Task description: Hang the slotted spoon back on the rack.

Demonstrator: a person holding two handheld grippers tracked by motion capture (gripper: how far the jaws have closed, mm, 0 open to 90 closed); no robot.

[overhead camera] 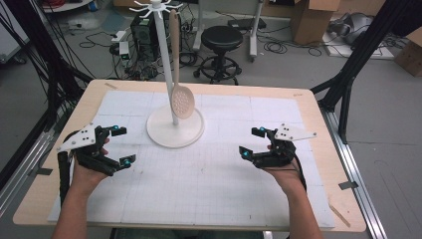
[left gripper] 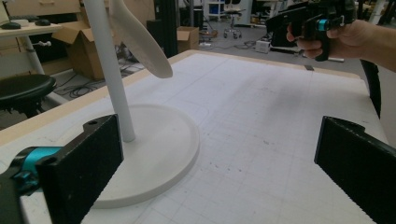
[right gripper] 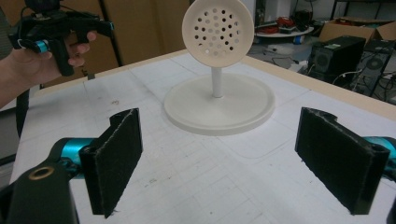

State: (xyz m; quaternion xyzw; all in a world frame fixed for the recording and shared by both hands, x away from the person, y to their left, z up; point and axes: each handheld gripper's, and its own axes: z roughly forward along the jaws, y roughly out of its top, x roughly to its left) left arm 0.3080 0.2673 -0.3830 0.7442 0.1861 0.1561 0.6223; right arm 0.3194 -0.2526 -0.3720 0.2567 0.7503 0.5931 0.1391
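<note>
Nearest the person, the left gripper (overhead camera: pixel 121 146) and the right gripper (overhead camera: pixel 251 142) hover above the gridded white mat (overhead camera: pixel 209 174) on either side of the stand's base (overhead camera: pixel 175 130), both short of it and well apart from each other. Each has its jaws spread wide with nothing between them; the right gripper view and the left gripper view both show flat black pads with bare mat in the gap.

Just past the grippers sits that base, a smooth, round, off-white disc with a low rim, lying flat on the mat. From its middle rises a slim white post (overhead camera: pixel 166 64), topped by a ring of short hooks (overhead camera: pixel 155 6).

The skimmer spoon (overhead camera: pixel 182 100) hangs from one of those hooks, to the right of the post, its long pale handle running down and its bowl ending above the base without touching it. The bowl is a shallow round dish pierced with many small holes, matte and cream-coloured, probably wood or plastic.

The work in hand looks like taking the spoon off the stand. To do it well, the right gripper would likely close on the narrow handle above the bowl, squarely across its flat faces, then lift upward until the handle's end clears the hook before drawing away. The left gripper could steady the base, since a light stand may tip.
</note>
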